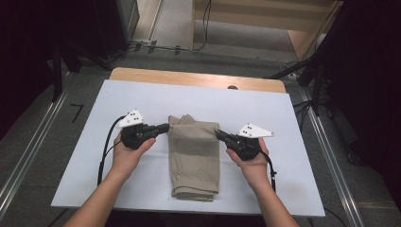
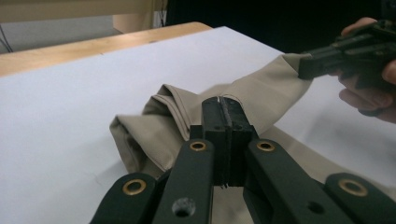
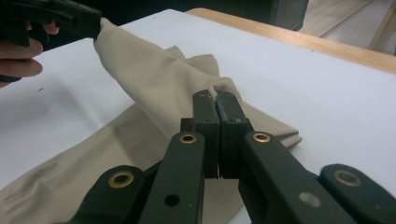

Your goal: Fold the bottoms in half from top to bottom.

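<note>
A folded beige garment (image 1: pixel 194 161) lies lengthwise in the middle of the white-covered table (image 1: pixel 142 99). Its far end is lifted slightly and stretched between the two grippers. My left gripper (image 1: pixel 166 127) is shut on the far left corner of the fabric, and in the left gripper view its jaws (image 2: pixel 223 109) pinch a thin edge of cloth (image 2: pixel 187 116). My right gripper (image 1: pixel 218 134) is shut on the far right corner, its closed jaws (image 3: pixel 218 95) holding a fold of the beige cloth (image 3: pixel 154 79). Each gripper also appears far off in the other's view, clamped on the cloth.
A strip of bare wooden tabletop (image 1: pixel 189 78) runs along the far edge beyond the white cover. Dark stands and cables (image 1: pixel 312 71) flank the table on the floor. White surface lies to both sides of the garment.
</note>
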